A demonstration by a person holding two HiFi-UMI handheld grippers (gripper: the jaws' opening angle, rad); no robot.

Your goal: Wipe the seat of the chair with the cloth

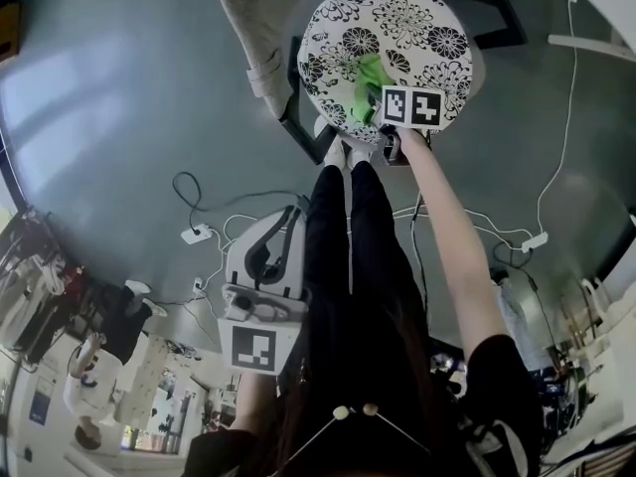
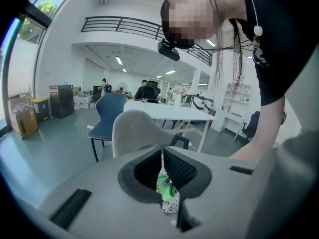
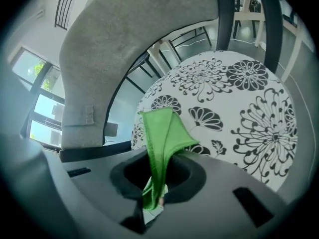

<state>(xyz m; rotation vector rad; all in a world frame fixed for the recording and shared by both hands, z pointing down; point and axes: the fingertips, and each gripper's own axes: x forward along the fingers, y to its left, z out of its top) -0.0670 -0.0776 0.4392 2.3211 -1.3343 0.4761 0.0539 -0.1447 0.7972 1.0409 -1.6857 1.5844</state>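
Grey floor [image 1: 109, 97] stretches beneath a standing person in black trousers [image 1: 348, 266], seen from above. Nearest, beside the person's legs, the left gripper [image 2: 162, 158] is held low and well apart from the chair. Its fingers are pressed together with nothing between them. Farther out, an outstretched arm [image 1: 447, 237] holds the right gripper [image 3: 155, 185] at the near edge of the round seat [image 3: 239, 98], which is printed with black flowers on white. Its fingers pinch a green cloth [image 3: 162, 133], whose folded free end lies on the seat. Beyond the seat stands the chair's grey backrest [image 3: 114, 49]. White cables [image 1: 556, 147] trail across the floor nearby.
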